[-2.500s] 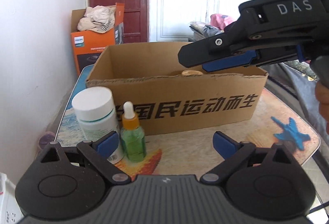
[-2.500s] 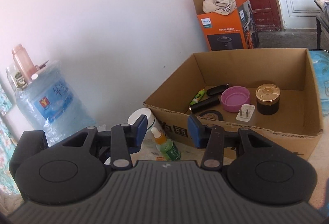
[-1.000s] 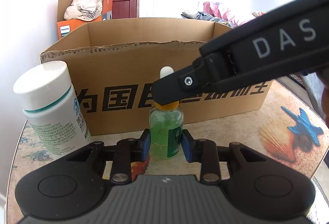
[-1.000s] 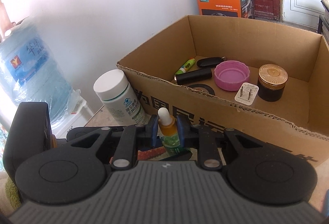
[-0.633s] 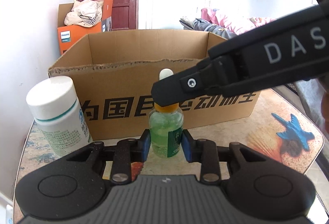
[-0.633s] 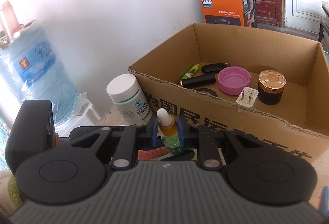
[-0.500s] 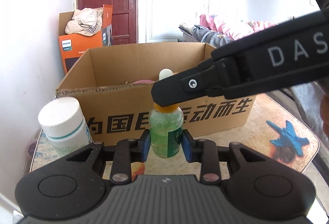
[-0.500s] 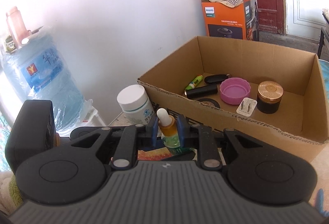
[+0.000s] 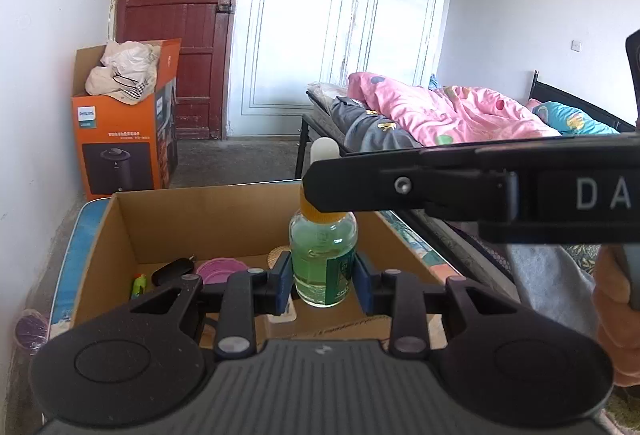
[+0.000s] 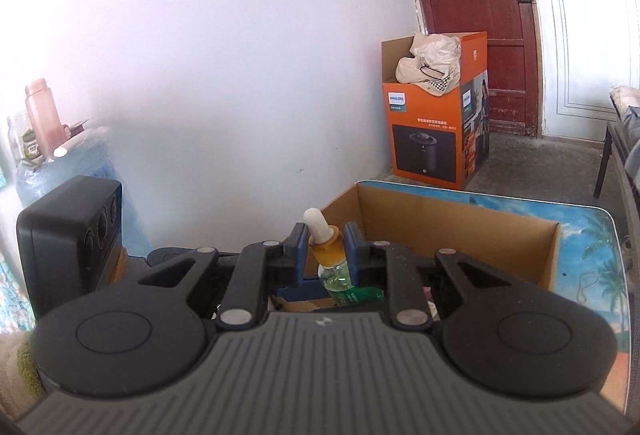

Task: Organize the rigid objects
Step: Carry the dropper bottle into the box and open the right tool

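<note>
Both grippers hold one small dropper bottle [image 9: 323, 259] of green liquid with an orange collar and a white rubber bulb. My left gripper [image 9: 323, 282] is shut on its glass body. My right gripper [image 10: 326, 249] is shut on the orange collar [image 10: 329, 248] just below the bulb; in the left wrist view its black finger crosses from the right over the bottle's neck. The bottle hangs upright above the open cardboard box [image 9: 120, 235]. Inside the box lie a pink lid [image 9: 218, 269], a black key fob [image 9: 174, 270] and a green marker [image 9: 139, 285].
An orange appliance carton [image 9: 120, 139] with cloth on top stands on the floor by the red door. A bed with a pink quilt [image 9: 440, 111] lies to the right. A water jug with bottles on top [image 10: 44, 139] stands at left. The box sits on a printed tabletop [image 10: 592, 235].
Both grippers have risen with the dropper bottle, from table level in front of the box to above its open top. The white pill bottle has dropped out of view.
</note>
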Demonstrator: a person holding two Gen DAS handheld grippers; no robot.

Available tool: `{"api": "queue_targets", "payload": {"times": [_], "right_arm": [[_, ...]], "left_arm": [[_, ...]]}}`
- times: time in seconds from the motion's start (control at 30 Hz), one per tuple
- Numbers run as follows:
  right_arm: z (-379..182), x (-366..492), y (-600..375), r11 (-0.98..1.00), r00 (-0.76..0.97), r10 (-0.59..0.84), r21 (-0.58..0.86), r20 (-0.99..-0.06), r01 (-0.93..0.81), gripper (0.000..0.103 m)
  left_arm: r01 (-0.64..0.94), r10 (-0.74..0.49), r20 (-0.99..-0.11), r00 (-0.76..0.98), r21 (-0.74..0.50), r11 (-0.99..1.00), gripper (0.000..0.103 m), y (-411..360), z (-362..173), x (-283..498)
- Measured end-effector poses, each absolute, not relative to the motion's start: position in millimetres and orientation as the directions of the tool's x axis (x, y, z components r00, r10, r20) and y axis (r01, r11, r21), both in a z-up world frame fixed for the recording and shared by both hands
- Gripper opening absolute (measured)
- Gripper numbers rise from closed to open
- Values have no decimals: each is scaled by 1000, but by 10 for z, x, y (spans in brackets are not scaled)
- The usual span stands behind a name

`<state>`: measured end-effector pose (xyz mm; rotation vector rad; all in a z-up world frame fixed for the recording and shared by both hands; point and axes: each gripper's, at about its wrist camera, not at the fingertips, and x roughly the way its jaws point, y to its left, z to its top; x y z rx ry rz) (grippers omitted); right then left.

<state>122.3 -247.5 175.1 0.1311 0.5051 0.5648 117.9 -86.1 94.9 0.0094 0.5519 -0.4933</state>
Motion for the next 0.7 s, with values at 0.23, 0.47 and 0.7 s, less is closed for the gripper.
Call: {"api": "queue_targets", "payload": {"times": [0.23, 0.47, 0.7], "right_arm": [[1511, 1866, -3097, 859, 715, 508, 337, -479, -385, 19], [865, 2290, -3403, 862, 672, 496, 402, -549, -308, 19], [571, 2440, -3446, 846, 647, 519, 443, -558, -296, 18]], "left_arm": [[478, -489, -586, 646, -189, 858, 33, -1285, 736, 1921], [433, -450, -706, 547, -221, 874, 33, -1536, 266, 2438], [386, -439, -761, 477, -267, 883, 33, -1510, 139, 2557]]}}
